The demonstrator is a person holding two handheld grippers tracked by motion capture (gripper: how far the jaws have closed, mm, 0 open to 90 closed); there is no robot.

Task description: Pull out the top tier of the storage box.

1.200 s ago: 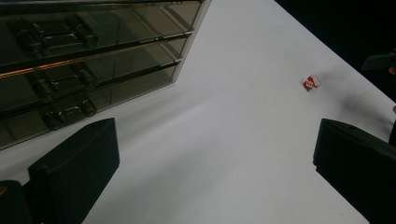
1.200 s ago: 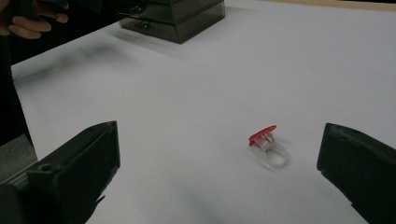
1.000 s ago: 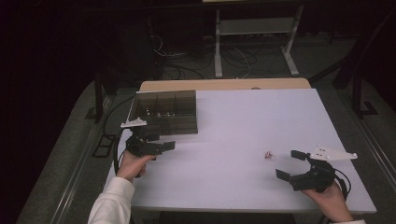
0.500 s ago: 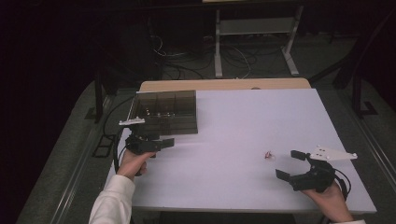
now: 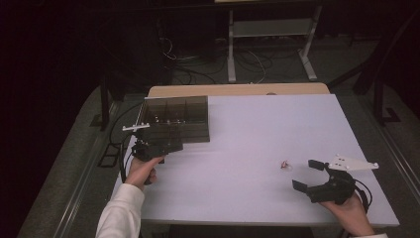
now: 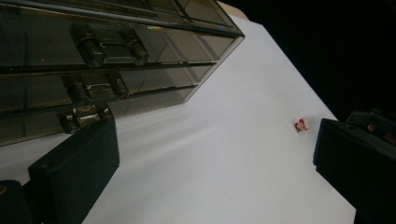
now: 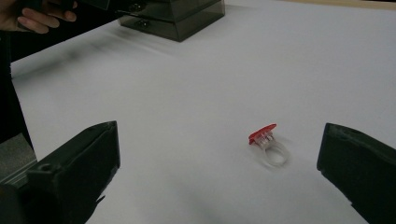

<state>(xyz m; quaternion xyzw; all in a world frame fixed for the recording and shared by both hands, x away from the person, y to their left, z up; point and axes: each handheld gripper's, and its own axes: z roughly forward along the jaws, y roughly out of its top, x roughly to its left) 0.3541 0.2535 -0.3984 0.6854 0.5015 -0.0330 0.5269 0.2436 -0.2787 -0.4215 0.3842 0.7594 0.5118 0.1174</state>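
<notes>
A small clear ring with a red top (image 5: 285,165) lies on the white table (image 5: 247,129), right of centre. My right gripper (image 5: 306,175) stands open just right of it and nearer the front edge, jaws wide apart; in the right gripper view the ring (image 7: 268,142) sits on the table a short way beyond the gripper (image 7: 219,140), right of its middle line. A dark see-through compartment box (image 5: 173,119) rests at the back left. My left gripper (image 5: 168,146) is open at the box's front edge. In the left gripper view the box (image 6: 107,56) shows its latches close above the gripper (image 6: 215,149), and the ring (image 6: 302,124) lies far off.
A tan board (image 5: 237,90) borders the table's far edge. Beyond it are a dark floor with cables (image 5: 198,59) and a white stand (image 5: 270,29). A person's hand (image 7: 37,14) shows at the top left of the right gripper view.
My left gripper has shifted a little forward, up against the box's front edge. The right gripper and the ring have not moved.
</notes>
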